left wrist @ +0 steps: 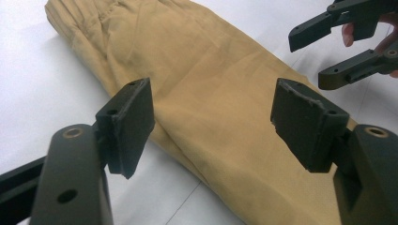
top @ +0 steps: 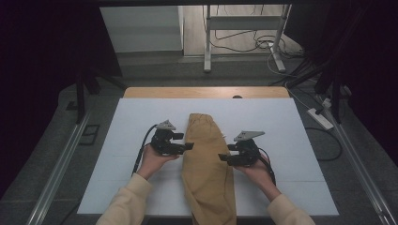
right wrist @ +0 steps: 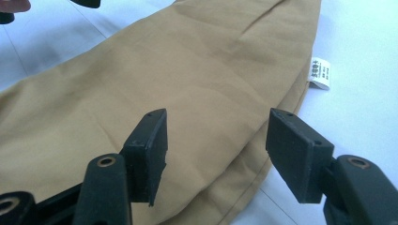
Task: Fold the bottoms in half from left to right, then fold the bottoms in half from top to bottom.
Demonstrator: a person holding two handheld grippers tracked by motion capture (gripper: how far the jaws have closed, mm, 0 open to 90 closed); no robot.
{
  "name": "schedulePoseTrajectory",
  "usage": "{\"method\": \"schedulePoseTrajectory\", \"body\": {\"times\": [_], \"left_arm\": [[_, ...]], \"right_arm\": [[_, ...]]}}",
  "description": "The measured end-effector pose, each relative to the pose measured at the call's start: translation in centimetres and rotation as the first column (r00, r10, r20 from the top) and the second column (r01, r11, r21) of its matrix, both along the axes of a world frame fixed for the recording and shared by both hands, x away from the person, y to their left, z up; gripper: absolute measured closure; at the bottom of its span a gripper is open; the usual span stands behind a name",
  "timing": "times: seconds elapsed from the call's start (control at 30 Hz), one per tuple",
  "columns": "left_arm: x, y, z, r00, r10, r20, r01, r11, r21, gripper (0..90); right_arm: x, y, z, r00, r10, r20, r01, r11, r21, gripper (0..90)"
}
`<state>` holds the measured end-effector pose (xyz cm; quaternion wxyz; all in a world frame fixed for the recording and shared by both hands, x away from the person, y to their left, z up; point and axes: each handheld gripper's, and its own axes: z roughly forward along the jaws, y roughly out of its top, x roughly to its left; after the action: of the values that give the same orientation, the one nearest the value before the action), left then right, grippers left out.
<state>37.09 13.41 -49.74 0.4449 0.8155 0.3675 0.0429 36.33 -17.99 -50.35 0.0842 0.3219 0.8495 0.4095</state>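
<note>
Left claw (top: 190, 146) released, jaws spread, at left edge of tan folded trousers (top: 207, 168). Trousers lie mid white counter (top: 291, 140), long axis near-to-far, waistband at far end, near end overhanging counter edge. Right claw (top: 221, 158) released at right edge.

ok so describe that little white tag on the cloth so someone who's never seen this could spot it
Start at the white sheet covering the table, where a long tan folded garment lies down the middle between the two grippers. In the right gripper view, a small white label with dark print pokes out from the garment's edge onto the sheet, the one white bit on otherwise plain tan fabric.
</note>
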Motion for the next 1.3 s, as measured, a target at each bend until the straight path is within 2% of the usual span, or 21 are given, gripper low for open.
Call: {"method": "schedulePoseTrajectory", "body": {"times": [0.2, 0.27, 0.47, 0.57, 0.8, 0.9, 1.1, 1.3], "left_arm": [[0.3, 0.2, -0.3, 0.9999, 0.011, -0.007, -0.011, 0.9999, -0.004, 30.1], [0.4, 0.2, -0.4, 0.9999, 0.012, -0.01, -0.012, 0.9999, 0.001, 30.1], [1.3, 0.6, -0.9, 0.9991, 0.029, -0.03, -0.029, 0.9995, -0.012, 30.4], [1.9, 0.5, -1.3, 0.9987, 0.032, -0.04, -0.032, 0.9995, 0.005, 30.4], [3.5, 0.3, -1.8, 0.9971, 0.049, -0.058, -0.049, 0.9987, 0.013, 30.5], [4.4, 0.4, -2.1, 0.9955, 0.062, -0.072, -0.06, 0.9978, 0.029, 30.5], [5.6, 0.4, -2.3, 0.9933, 0.078, -0.085, -0.074, 0.996, 0.05, 30.5], [6.5, 0.2, -2.5, 0.9913, 0.093, -0.093, -0.088, 0.9946, 0.055, 30.4]], "right_arm": [[0.3, 0.0, -0.1, 0.9999, -0.004, -0.01, 0.004, 1.0, 0.004, 39.2], [0.6, 0.1, 0.0, 0.9999, -0.001, -0.013, 0.0, 1.0, -0.015, 38.8], [1.5, 0.0, 0.2, 0.9999, -0.012, -0.006, 0.012, 1.0, -0.002, 38.8], [1.9, -0.1, 0.1, 0.9997, -0.02, -0.012, 0.021, 1.0, 0.008, 38.8], [4.1, 0.6, 0.0, 0.9993, -0.028, -0.023, 0.028, 1.0, -0.004, 38.6], [5.1, 1.0, -0.3, 0.9985, -0.043, -0.034, 0.043, 0.999, 0.011, 38.8], [7.0, 1.5, -0.6, 0.9968, -0.067, -0.042, 0.067, 0.998, -0.004, 38.8], [8.2, 1.7, -0.5, 0.9952, -0.087, -0.045, 0.086, 0.996, -0.008, 38.8]]}}
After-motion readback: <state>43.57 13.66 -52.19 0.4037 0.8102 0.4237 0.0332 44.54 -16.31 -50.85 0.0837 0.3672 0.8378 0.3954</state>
